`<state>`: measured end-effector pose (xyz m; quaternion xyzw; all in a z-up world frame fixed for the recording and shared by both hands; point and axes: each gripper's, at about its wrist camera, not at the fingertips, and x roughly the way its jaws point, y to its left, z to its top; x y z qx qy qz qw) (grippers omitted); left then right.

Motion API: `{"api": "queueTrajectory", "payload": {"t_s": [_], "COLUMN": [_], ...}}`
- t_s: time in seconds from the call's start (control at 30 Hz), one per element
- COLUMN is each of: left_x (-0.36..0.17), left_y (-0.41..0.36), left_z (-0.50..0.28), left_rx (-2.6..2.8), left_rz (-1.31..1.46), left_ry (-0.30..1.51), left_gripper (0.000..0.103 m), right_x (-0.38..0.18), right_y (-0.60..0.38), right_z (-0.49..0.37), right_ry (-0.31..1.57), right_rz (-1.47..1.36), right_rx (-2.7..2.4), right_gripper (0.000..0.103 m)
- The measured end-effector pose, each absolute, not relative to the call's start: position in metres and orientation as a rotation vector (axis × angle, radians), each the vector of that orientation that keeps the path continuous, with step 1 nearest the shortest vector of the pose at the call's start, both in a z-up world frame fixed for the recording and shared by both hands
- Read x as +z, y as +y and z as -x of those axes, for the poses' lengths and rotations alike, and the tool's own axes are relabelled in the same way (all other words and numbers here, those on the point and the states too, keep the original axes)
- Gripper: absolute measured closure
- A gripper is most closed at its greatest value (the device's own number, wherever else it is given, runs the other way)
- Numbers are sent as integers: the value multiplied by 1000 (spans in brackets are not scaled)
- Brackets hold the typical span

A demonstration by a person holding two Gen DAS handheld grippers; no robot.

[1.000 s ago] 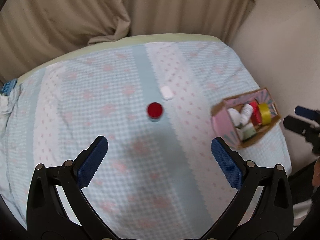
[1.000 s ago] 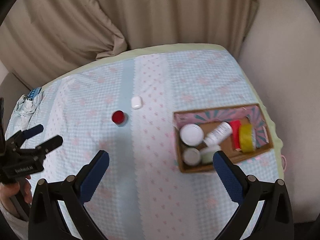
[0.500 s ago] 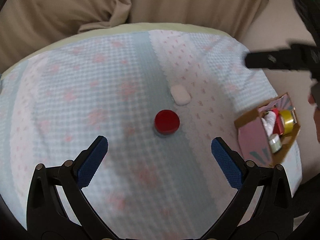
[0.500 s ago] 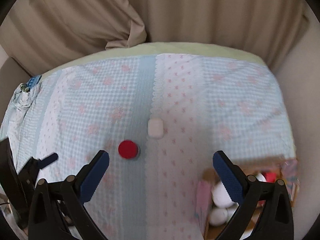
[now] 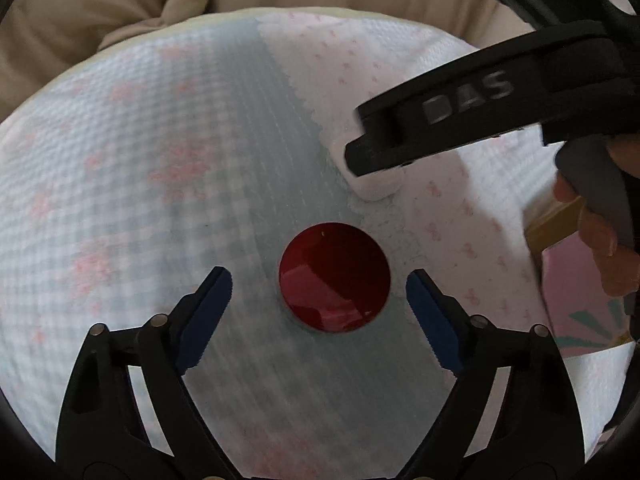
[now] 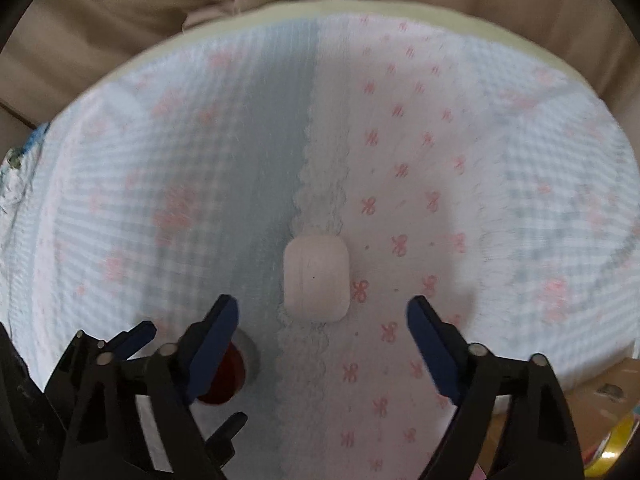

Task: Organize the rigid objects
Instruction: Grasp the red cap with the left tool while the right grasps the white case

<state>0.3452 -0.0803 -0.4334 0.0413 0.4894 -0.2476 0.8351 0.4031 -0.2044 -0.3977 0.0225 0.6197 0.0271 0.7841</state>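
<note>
A round red-lidded jar (image 5: 334, 277) stands on the patterned cloth, just ahead of and between the open fingers of my left gripper (image 5: 319, 304). It also shows partly hidden in the right wrist view (image 6: 230, 376). A white rounded case (image 6: 316, 278) lies on the cloth just ahead of my open right gripper (image 6: 323, 332). In the left wrist view the case (image 5: 378, 188) is mostly hidden under the right gripper's black finger (image 5: 460, 120). Both grippers are empty.
A cardboard box (image 5: 580, 280) with a pink flap sits at the right edge of the cloth; a yellow tape roll (image 6: 612, 448) shows in it. Beige curtains hang behind the table. A crumpled cloth (image 6: 16, 176) lies at the far left.
Both grippers have moved forward and down. The left one now has the red jar between its fingers' tips; the right one has come close over the white case.
</note>
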Motion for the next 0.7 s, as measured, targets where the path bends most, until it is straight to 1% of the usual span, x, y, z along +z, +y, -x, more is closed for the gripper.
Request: {"api": "queueTrajectory", "payload": {"t_s": [0.1,0.17,0.2,0.27,0.3,0.33,0.37,0.43,0.57,0.7], "left_x": [-442,-444,-445,-447,-447,-448,-448,-448,-447,-443], "left_y": [-85,-86,-88,-90,-91,-91,-91,-93,-93,-93], "left_z": [-349,-351,-352,-354,-355,-356,-357,-357,-357,-354], "left_rx": [-537,-540,-544,-547,-552,-556,-574,-582,-590,-583], "left_rz": [-98,-100,-102,-105,-107,-109,-106,-117,-131,-143], "left_ry": [1031,1025,1025,1023,1018,1018,1021,1015,1010,1010], "left_gripper": [18,26,27,30,33,44,49,49,49,50], "right_x": [-415,-423,-427,-433,-436,-439,-440,-440,-438,-437], "right_y": [-201,-200,-199,-197,-195,-194,-192,-189,-181,-180], "right_z": [-411,-415,-417,-421,-423,-425,-425,-425,-423,-421], "right_ry": [1370,1386,1393,1408,1417,1424,1424,1416,1407,1399], "right_rz": [-24,-22,-14,7,19,44,58,76,127,110], "right_rx": [47,48,44,41,40,31,33,44,49,53], "right_gripper": [27,28,29,37,43,47,48,62,62,62]}}
